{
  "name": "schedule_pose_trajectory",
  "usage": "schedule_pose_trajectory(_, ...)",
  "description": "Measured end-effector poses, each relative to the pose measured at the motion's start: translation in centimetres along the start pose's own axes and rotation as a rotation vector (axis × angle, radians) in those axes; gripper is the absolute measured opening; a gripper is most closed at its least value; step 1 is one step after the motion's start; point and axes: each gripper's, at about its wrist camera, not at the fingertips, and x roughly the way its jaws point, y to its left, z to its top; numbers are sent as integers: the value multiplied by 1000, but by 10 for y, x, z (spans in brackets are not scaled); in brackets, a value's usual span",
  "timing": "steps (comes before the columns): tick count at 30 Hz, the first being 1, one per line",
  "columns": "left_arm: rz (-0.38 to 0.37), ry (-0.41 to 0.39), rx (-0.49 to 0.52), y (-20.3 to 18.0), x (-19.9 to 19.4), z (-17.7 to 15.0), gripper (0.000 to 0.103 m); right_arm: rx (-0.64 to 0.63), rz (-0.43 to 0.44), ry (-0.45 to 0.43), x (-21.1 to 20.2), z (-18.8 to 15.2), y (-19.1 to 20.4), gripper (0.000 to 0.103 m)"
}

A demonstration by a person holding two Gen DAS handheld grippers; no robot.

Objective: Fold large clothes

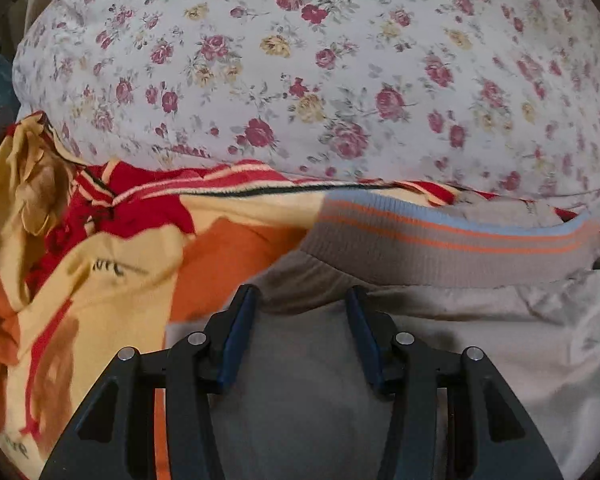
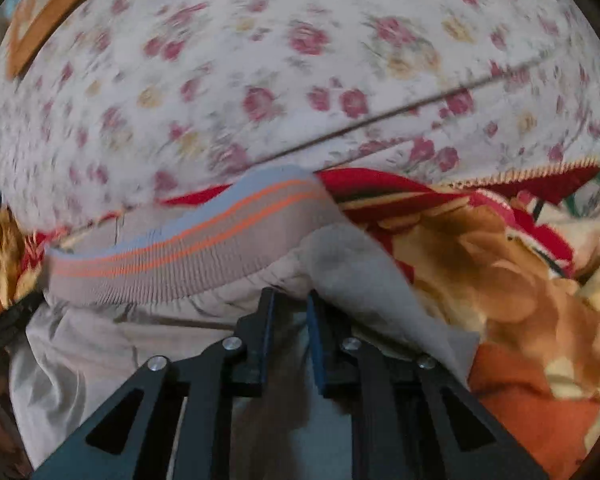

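A pale grey garment [image 1: 480, 340] with a ribbed hem [image 1: 440, 240] striped in blue and orange lies on a bed. My left gripper [image 1: 300, 300] stands over its left part just below the hem, jaws partly apart, and bunched grey cloth fills the gap between the blue pads. In the right wrist view the same garment [image 2: 100, 340] and hem [image 2: 180, 256] run to the left. There my right gripper [image 2: 290, 300] is nearly closed, pinching a thin fold of the grey cloth beside a turned-over fleecy flap [image 2: 360, 272].
Under the garment lies a red, yellow and orange patterned blanket [image 1: 120, 260], which spreads to the right in the right wrist view [image 2: 500, 280]. Behind it stretches a white floral sheet [image 1: 300, 60] [image 2: 260, 80]. An orange object [image 2: 48, 24] sits at the far edge.
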Motion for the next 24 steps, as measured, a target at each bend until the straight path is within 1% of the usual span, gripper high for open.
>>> schedule_pose_trajectory(1, 5, 2, -12, 3, 3, 2, 42, 31, 16, 0, 3, 3, -9, 7)
schedule_pose_trajectory(2, 5, 11, -31, 6, 6, 3, 43, 49, 22, -3, 3, 4, -14, 0)
schedule_pose_trajectory(4, 3, 23, -79, 16, 8, 3, 43, 124, 54, -20, 0, 4, -32, 0)
schedule_pose_trajectory(6, -25, 12, -97, 21, 3, 2, 43, 201, 99, -57, -6, 3, -49, 0)
schedule_pose_trajectory(7, -33, -1, -103, 22, -3, 1, 43, 220, 110, -71, -8, 3, -54, 0)
schedule_pose_trajectory(8, -25, -27, -105, 23, -15, 0, 42, 233, 113, -85, -15, 1, -57, 0)
schedule_pose_trajectory(10, -16, -91, -106, 24, -39, -1, 42, 259, 81, -137, -38, -2, -61, 0)
schedule_pose_trajectory(11, -23, -149, -111, 23, -59, -1, 42, 251, 73, -169, -51, 3, -60, 3)
schedule_pose_trajectory(12, -51, -210, -122, 21, -78, -2, 42, 238, 67, -186, -60, 3, -56, 8)
schedule_pose_trajectory(13, -78, -255, -127, 18, -91, -3, 43, 198, 54, -209, -76, 1, -45, 12)
schedule_pose_trajectory(14, -103, -292, -119, 14, -102, -2, 45, 151, 39, -217, -84, 3, -31, 19)
schedule_pose_trajectory(15, -122, -306, -105, 11, -101, 3, 46, 85, 29, -220, -95, 0, -16, 31)
schedule_pose_trajectory(16, -141, -314, -80, 4, -104, 2, 48, 18, 25, -224, -102, -4, 1, 40)
schedule_pose_trajectory(17, -154, -306, -45, -4, -102, 1, 51, -48, 15, -222, -105, -9, 17, 54)
schedule_pose_trajectory(18, -162, -275, -6, -14, -93, -2, 52, -100, 1, -221, -106, -14, 29, 57)
schedule_pose_trajectory(19, -157, -219, 32, -25, -80, -4, 52, -146, -23, -212, -101, -19, 42, 57)
schedule_pose_trajectory(20, -137, -161, 59, -33, -66, -4, 52, -179, -57, -186, -91, -24, 52, 57)
schedule_pose_trajectory(21, -95, -80, 85, -39, -45, -7, 52, -188, -83, -154, -78, -27, 56, 57)
schedule_pose_trajectory(22, -69, -2, 102, -39, -24, -10, 52, -186, -108, -108, -64, -32, 54, 57)
schedule_pose_trajectory(23, -61, 53, 106, -39, -10, -14, 52, -170, -127, -50, -48, -35, 45, 57)
schedule_pose_trajectory(24, -82, 67, 92, -36, -3, -14, 52, -149, -133, 2, -32, -35, 36, 56)
